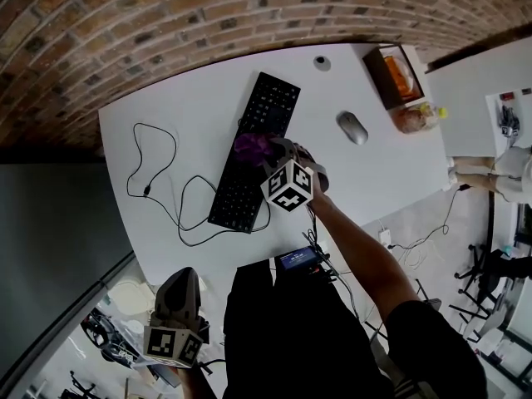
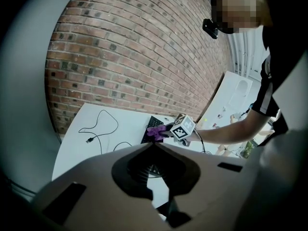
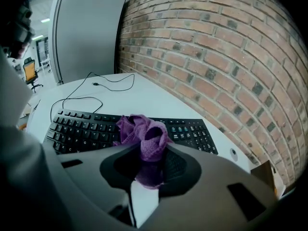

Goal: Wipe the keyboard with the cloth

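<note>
Brick wall (image 1: 166, 23) curves along the far side of the white surface (image 1: 158, 127), and I am looking steeply down on it. A black keyboard (image 1: 252, 160) lies near the middle, running from the far edge toward the near edge. A thin black cable (image 1: 154, 181) loops loosely across the left part. A grey mouse (image 1: 352, 127) sits to the right of the keyboard, and a brown box (image 1: 397, 75) stands at the far right corner. My right tongs (image 3: 151, 153) are clamped on the purple cloth (image 3: 143, 129). Its bunched end sits on the keys about halfway along the keyboard, a little toward the far half. My left tongs (image 2: 154, 144) are together with nothing between them. They hang off the near left corner of the surface, well apart from the keyboard, pointing toward it from a distance.
</note>
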